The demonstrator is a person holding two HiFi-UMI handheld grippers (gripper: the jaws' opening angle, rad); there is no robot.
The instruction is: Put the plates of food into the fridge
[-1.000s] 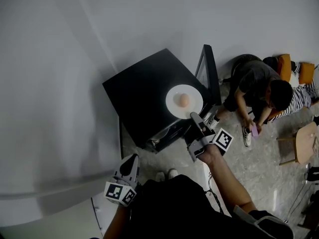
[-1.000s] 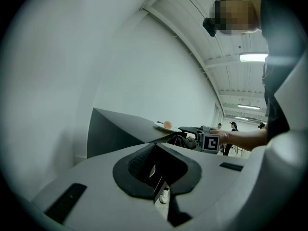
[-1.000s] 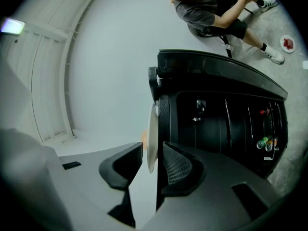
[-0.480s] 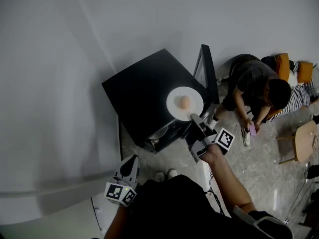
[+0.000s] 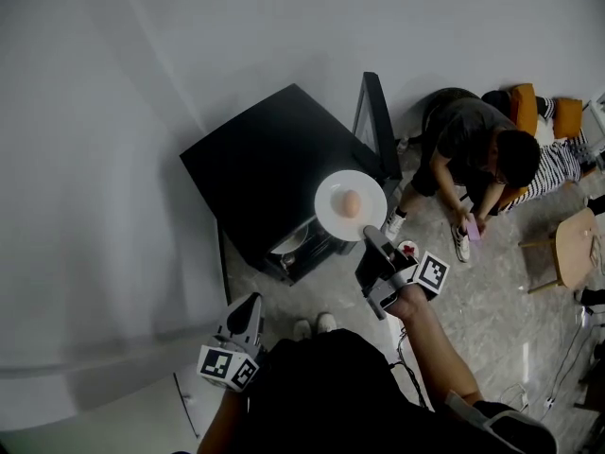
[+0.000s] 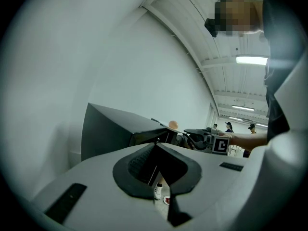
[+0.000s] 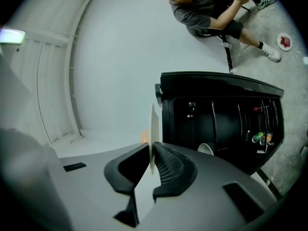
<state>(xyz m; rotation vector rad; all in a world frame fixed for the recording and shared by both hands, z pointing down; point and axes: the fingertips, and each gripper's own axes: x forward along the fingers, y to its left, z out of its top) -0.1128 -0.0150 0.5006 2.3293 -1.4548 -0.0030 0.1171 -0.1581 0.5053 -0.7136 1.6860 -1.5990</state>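
Nearest, beside the person's body, the left claw (image 5: 251,303) hangs with its jaws pressed together and nothing between them, well clear of the fridge. Bare floor (image 5: 492,296) lies open to the right, with only a small dish (image 5: 407,249) just beside the right claw (image 5: 369,235).

That claw pinches the near rim of the white plate (image 5: 331,212). Its own view shows the plate edge-on between the pads. The jaws have just been closing, with the rim between them.

The plate carries one rounded pale-orange piece of food (image 5: 349,202). It sits at the front right corner of the black fridge (image 5: 260,159), overhanging the top's front edge. Whether it rests on the top I cannot tell. A second ago it lay further in on the top, and it has come toward the person.

The fridge door (image 5: 375,121) stands wide open just right of the plate. Below, the open compartment shows a white bowl (image 7: 207,149). Past the door a seated person (image 5: 468,145) crowds that side, and a wooden chair (image 5: 577,253) stands further right
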